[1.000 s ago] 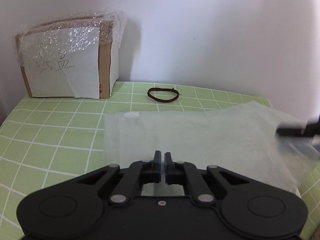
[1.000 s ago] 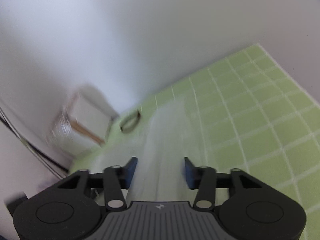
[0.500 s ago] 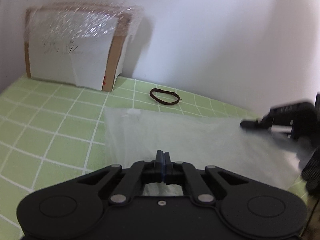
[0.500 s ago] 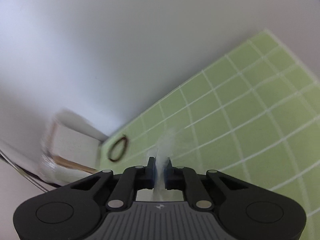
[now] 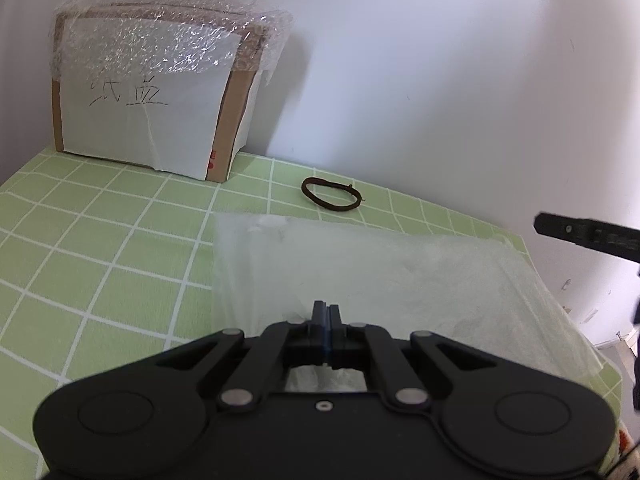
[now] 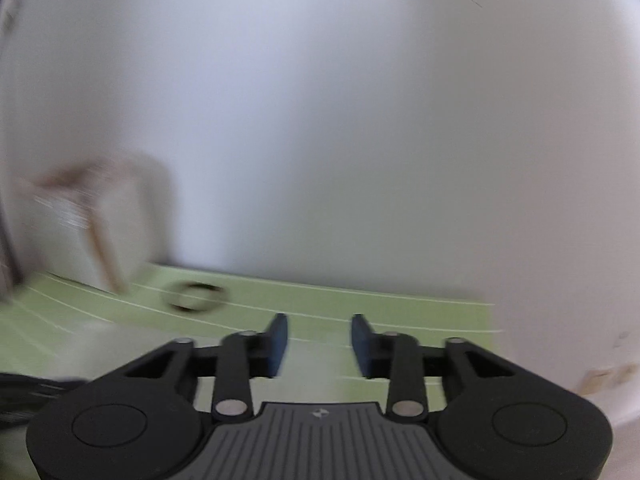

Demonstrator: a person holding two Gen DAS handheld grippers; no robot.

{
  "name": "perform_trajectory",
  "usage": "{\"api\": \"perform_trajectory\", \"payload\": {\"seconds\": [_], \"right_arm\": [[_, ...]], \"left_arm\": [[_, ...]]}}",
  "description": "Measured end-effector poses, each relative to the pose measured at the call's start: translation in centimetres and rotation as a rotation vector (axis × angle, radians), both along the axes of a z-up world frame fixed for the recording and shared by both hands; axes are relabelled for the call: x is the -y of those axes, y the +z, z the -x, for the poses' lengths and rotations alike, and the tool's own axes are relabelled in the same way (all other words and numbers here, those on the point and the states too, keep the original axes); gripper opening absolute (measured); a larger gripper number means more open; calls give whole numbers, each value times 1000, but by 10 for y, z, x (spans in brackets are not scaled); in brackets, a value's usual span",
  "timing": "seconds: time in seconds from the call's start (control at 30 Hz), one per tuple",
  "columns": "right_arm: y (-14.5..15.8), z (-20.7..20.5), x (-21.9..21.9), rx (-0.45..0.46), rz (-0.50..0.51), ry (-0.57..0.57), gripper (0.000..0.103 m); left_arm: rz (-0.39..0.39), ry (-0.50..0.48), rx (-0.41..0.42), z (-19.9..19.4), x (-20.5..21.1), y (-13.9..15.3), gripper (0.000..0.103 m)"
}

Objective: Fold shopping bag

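A translucent plastic shopping bag [image 5: 380, 276] lies flat on the green checked mat [image 5: 100, 264], its right part reaching past the mat's right edge. My left gripper [image 5: 326, 312] is shut on the bag's near edge, and crumpled plastic shows behind its fingers. In the blurred right wrist view my right gripper [image 6: 320, 334] is open above the mat, nothing between its fingers, with the pale bag [image 6: 100, 350] low on the left. One of the right gripper's fingers [image 5: 576, 232] shows at the right of the left wrist view, raised above the bag's far right corner.
A cardboard box [image 5: 148, 100] wrapped in bubble film stands against the white wall at the back left; it is a blur in the right wrist view [image 6: 80, 232]. A brown elastic band [image 5: 332, 199] lies behind the bag, also blurred [image 6: 196, 296]. The mat [image 6: 440, 316] ends at the right.
My right gripper closed on the bag's right edge half a second ago, and is now open and swung away above it. The left gripper stayed shut on the near edge.
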State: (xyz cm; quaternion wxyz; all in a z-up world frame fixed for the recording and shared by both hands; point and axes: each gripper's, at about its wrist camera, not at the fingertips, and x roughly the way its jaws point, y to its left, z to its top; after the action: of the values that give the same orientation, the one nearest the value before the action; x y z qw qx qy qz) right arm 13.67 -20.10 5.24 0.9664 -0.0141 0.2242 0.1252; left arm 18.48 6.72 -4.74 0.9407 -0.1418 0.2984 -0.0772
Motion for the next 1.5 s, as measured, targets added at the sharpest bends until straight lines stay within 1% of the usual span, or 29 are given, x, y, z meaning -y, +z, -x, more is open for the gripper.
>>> {"api": "perform_trajectory", "payload": {"seconds": [0.03, 0.1, 0.13, 0.17, 0.2, 0.27, 0.33, 0.37, 0.43, 0.47, 0.5, 0.53, 0.6, 0.67, 0.73, 0.83, 0.9, 0.97, 1.0, 1.03, 1.07, 1.1, 1.2, 1.23, 1.3, 1.37, 1.4, 1.43, 1.5], "right_arm": [[-7, 7, -9, 5, 8, 17, 40], [-19, 12, -22, -23, 43, 27, 36], [-26, 12, -24, -55, 53, 21, 26], [-34, 12, -24, -94, 49, 11, 11], [-40, 12, -22, -144, 40, -4, 9], [-44, 13, -19, -193, 20, -25, 9], [-46, 14, -16, -205, 1, -25, 9], [-48, 14, -14, -208, -9, -23, 9], [-49, 11, -13, -218, -31, -21, 9], [-50, 10, -12, -221, -42, -20, 9], [-50, 8, -10, -223, -56, -19, 9], [-51, 6, -7, -226, -72, -17, 9], [-52, 3, -2, -231, -102, -15, 9], [-55, 2, 5, -243, -154, -16, 9], [-61, 0, 12, -252, -208, -22, 9], [-64, -1, 26, -278, -308, -26, 9], [-67, -2, 37, -302, -398, -31, 12], [-65, 6, 48, -309, -452, -59, 12], [-62, 10, 52, -307, -463, -70, 21], [-58, 18, 57, -294, -462, -98, 27], [-52, 28, 64, -278, -458, -132, 36], [-49, 34, 68, -269, -451, -153, 41], [-46, 52, 79, -293, -424, -211, 43], [-49, 55, 81, -317, -430, -222, 44], [-57, 61, 84, -358, -456, -234, 50], [-59, 67, 84, -354, -470, -231, 52], [-59, 67, 84, -353, -472, -226, 58], [-61, 65, 84, -354, -485, -212, 61], [-64, 59, 83, -354, -524, -191, 63]], "left_arm": [[-2, 0, 0, 0, 0, 0, 2], [-5, 1, 1, 0, 0, 0, 2], [-5, 1, 1, 0, 0, 0, 2], [-3, 2, 1, 1, 0, 0, 2], [-2, 2, 1, 1, 0, 0, 2], [-6, 2, 1, 1, 1, 0, 2], [-27, 0, 2, 1, 3, 1, 2], [-44, 0, 2, 1, 6, 2, 2], [-113, 13, -33, 1, 16, 10, 2], [-127, 17, -49, 1, 20, 13, 3], [-119, 21, -58, 3, 22, 20, 4], [-91, 9, -50, 7, 25, 27, 4], [-23, -33, -17, 14, 28, 42, 8], [34, -96, -18, 11, 39, 49, 12], [53, -145, -36, 2, 53, 48, 12], [5, -214, -72, -12, 79, 29, 12], [12, -243, -125, -20, 90, 12, 12], [-24, -250, -105, -16, 96, 7, 11], [-46, -252, -89, -12, 98, 5, 11], [-44, -249, -86, -12, 98, 5, 11], [-31, -245, -90, -12, 97, 4, 11], [-18, -240, -94, -12, 95, 3, 11], [20, -226, -107, -13, 91, 2, 10], [33, -221, -111, -13, 90, 1, 10], [59, -212, -120, -14, 87, 0, 9], [85, -202, -128, -15, 84, -1, 9], [98, -198, -132, -15, 82, -2, 9], [104, -196, -134, -14, 81, -2, 8], [111, -195, -135, -13, 80, -2, 8]]}}
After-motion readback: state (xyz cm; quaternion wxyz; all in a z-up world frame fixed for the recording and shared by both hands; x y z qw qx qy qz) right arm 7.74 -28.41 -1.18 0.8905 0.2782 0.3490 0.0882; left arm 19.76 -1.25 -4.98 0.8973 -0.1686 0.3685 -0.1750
